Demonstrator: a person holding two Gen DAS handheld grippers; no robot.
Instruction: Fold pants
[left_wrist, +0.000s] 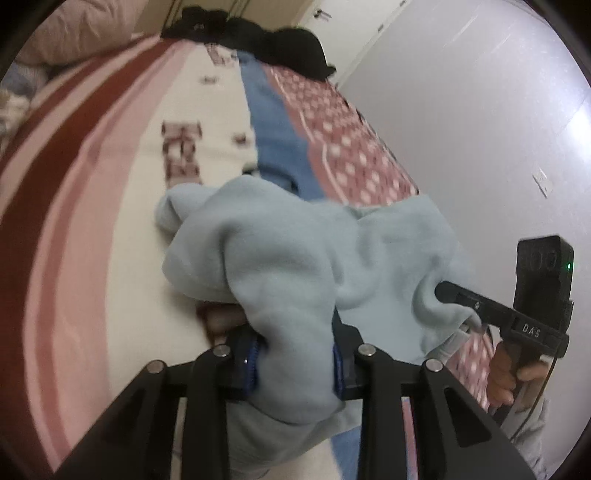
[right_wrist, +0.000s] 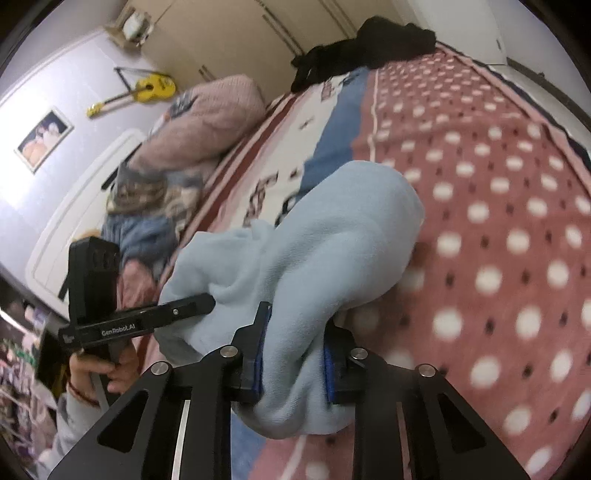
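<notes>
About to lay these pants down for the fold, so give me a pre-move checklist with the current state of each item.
1. Left gripper shut on the light blue pants: ok, fabric is bunched between its pads.
2. Right gripper shut on the pants: ok, cloth is pinched between the blue pads.
3. Pants spread flat between the grippers: not ok, they hang bunched and wrinkled.
4. Bedspread ahead free for laying down: ok, nothing lies on it nearby.
5. Black clothing out of the way: ok, it sits at the far end.
6. Which part of the pants each gripper holds: cannot tell.
</notes>
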